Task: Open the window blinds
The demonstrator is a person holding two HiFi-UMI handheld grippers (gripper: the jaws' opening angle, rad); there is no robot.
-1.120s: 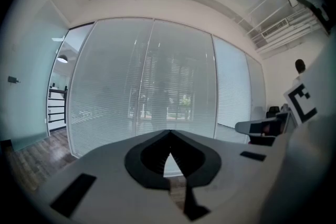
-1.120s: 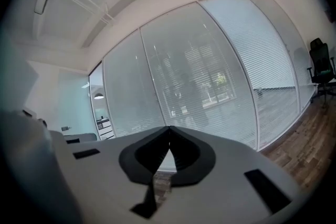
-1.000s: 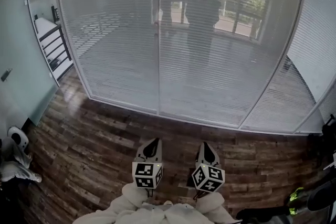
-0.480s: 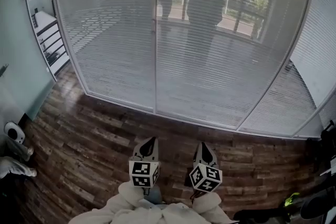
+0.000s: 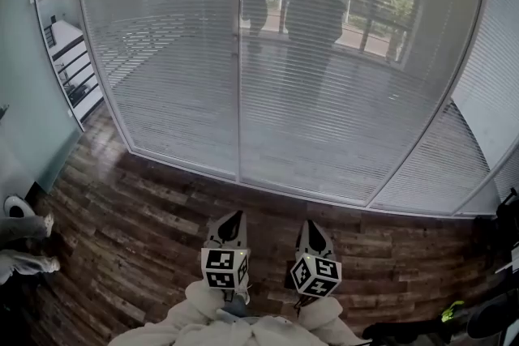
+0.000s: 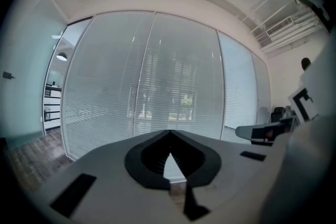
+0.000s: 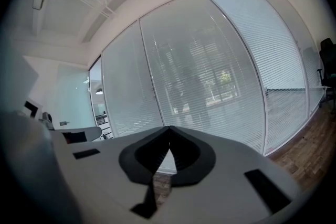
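Head view first: the window blinds [image 5: 340, 109] are seen lowered, their slats turned shut across every glass pane of the curved window wall, from its left edge to its right. A strip of dark wooden floor [image 5: 138, 207] is left between the panes and the person. The left gripper [image 5: 234, 219] and the right gripper [image 5: 313, 224] are held side by side at the bottom edge of the frame. Both are aimed at the foot of the glass and kept well apart from it.

In the left gripper view the jaws are shown pressed together at their tips, with nothing caught between them. The same is read in the right gripper view: tips closed on each other, empty.

By the look of it, the reach-in step is in hand and the blinds have not yet been touched. No wand, cord or knob can be made out in any view, so a control must be found first, perhaps along the white mullion [image 5: 240, 77]. One pair of jaws would then need to be spread before anything can be gripped.
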